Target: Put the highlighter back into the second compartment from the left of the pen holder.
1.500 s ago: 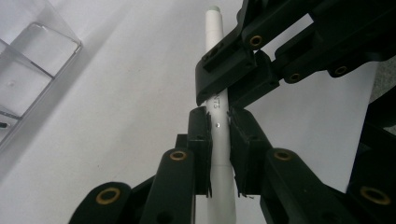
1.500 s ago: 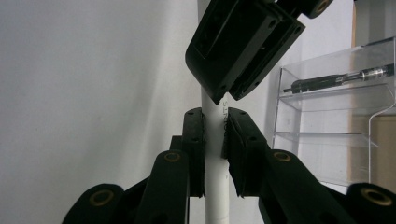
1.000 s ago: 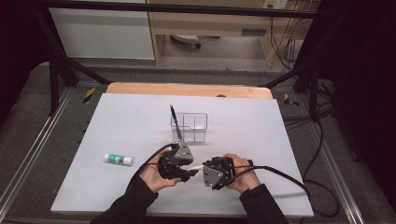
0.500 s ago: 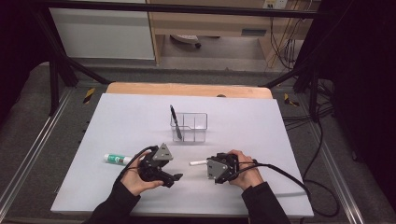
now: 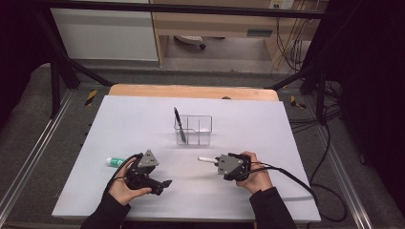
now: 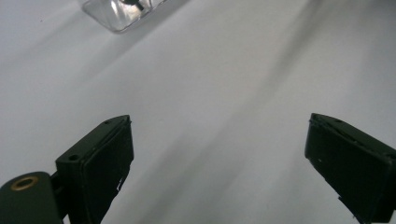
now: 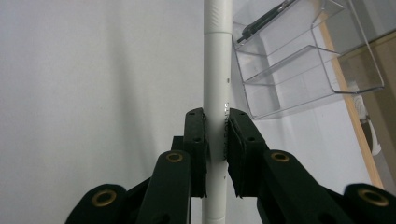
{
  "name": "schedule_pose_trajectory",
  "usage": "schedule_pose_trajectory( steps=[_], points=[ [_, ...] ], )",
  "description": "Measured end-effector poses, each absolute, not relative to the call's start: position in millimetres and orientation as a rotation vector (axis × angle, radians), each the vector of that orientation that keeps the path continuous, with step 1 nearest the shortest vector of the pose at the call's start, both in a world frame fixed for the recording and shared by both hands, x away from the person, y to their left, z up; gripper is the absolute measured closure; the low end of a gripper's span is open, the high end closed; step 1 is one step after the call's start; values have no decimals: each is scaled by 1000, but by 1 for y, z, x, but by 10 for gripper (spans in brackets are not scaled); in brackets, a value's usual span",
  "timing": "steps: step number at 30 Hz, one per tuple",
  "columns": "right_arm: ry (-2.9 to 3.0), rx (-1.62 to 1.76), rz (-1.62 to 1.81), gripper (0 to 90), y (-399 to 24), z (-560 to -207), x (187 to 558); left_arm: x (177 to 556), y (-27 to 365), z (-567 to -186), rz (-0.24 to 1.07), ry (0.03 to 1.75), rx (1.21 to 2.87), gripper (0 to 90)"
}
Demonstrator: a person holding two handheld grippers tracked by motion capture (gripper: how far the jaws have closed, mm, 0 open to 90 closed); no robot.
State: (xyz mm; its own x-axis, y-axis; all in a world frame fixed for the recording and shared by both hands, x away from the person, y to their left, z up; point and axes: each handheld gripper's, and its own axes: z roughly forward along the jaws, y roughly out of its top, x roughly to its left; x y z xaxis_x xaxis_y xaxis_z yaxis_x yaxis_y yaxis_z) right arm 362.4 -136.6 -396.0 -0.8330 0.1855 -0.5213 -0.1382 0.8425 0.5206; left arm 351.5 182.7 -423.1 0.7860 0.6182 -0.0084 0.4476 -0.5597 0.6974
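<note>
The right gripper (image 7: 215, 140) has its jaws clamped tight on a white pen (image 7: 217, 84). The pen sticks out straight past the jaw tips, and its far end points toward the clear plastic holder (image 5: 193, 130), which sits just ahead of the jaws and a little to one side. A black pen (image 5: 180, 125) already stands in that holder, leaning on its wall, so that part of the job looks done.

The left gripper (image 5: 162, 183) has just been opening its jaws. Now they stand wide apart with nothing between them, only bare white tabletop (image 6: 210, 107) under them. A corner of the clear holder shows far ahead of these jaws.

A small tube with a green end (image 5: 114, 162) lies on the tabletop behind the left gripper, near the hand, not touched by any jaws.

What is left, I think: the white pen must go into the holder, and maybe the green tube after it
</note>
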Motion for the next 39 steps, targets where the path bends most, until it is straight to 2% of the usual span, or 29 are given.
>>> schedule_pose_trajectory(
  steps=[21,39],
  points=[
    [2374,498,1080,789,-141,-373,372,344,219,-436,337,865,2209,53],
    [2186,716,1392,789,-126,-343,392,341,235,-439,336,893,2189,53]
  ],
)
